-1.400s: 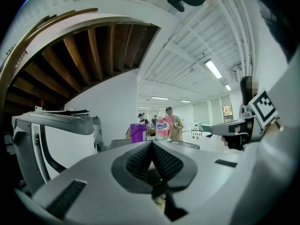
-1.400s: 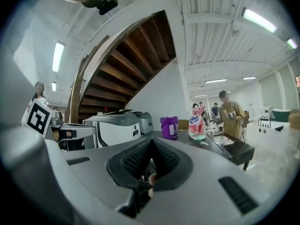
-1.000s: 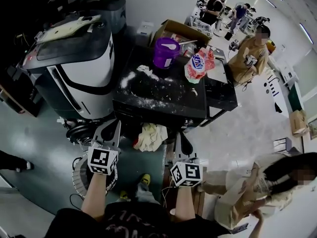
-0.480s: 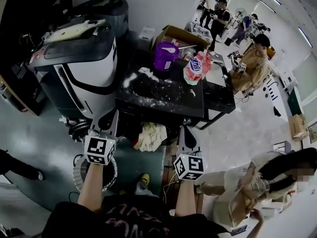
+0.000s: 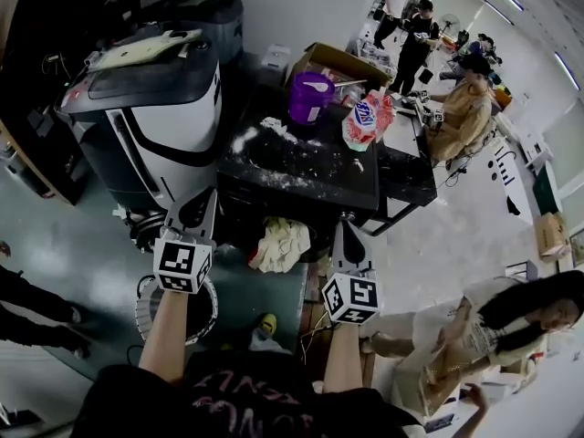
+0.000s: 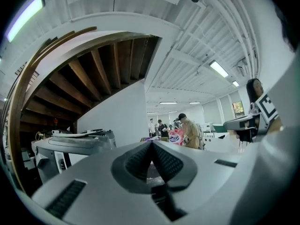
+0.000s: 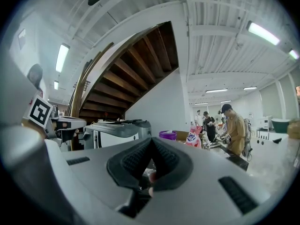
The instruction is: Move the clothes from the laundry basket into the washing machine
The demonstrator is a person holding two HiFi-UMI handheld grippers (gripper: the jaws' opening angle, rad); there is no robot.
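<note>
Shows glossy black-and-white plastic on the washing machine [image 5: 155,117]; matt, dark, powder-dusted top on the table [image 5: 351,185]; soft crumpled fabric in the cream cloth [image 5: 281,245]; smooth purple plastic on the tub [image 5: 310,99].

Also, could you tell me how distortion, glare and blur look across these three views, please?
Head view: strong fisheye curvature, even light, the black table sharp. Left gripper view: round dark vignette, the ceiling light strip blown out, the shut left gripper close and soft. Right gripper view: same vignette, the ceiling tube light glaring, the shut right gripper slightly soft too.
</note>
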